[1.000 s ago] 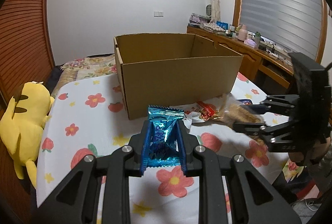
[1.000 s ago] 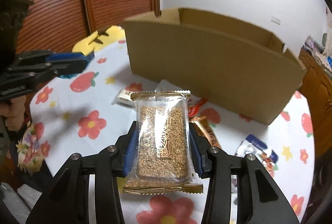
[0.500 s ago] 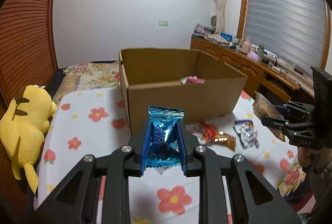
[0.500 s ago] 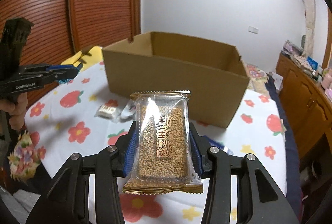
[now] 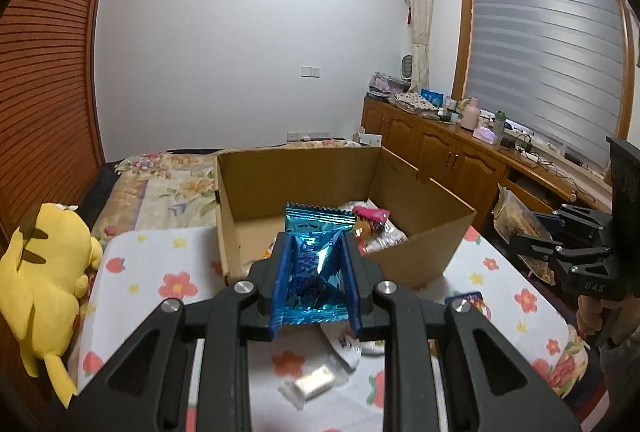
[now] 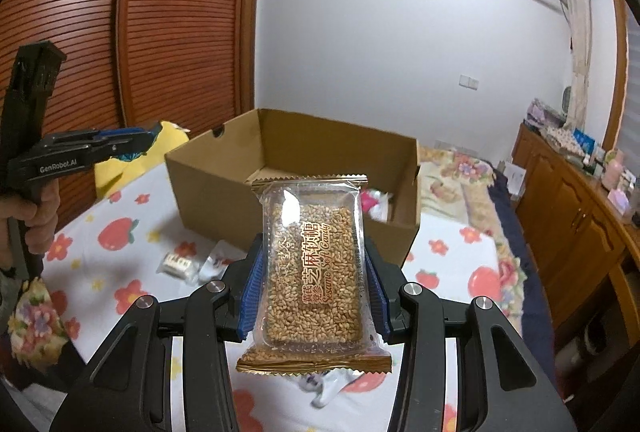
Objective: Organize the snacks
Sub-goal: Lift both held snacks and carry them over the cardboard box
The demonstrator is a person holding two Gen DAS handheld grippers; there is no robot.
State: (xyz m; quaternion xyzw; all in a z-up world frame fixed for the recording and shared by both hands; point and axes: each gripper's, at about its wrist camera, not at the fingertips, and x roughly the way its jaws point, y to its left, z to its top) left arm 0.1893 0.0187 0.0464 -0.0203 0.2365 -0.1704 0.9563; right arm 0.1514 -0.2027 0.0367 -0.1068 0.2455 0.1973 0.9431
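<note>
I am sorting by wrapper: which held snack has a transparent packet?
The sesame candy bar in the right gripper; the left gripper holds an opaque blue foil packet.

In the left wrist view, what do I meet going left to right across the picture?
Yellow plush toy → cardboard box with the blue snack packet in the left hand-held gripper in front of it → sesame candy in the right hand-held gripper.

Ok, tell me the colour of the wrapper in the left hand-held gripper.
Shiny blue foil wrapper, clearest in the left wrist view.
</note>
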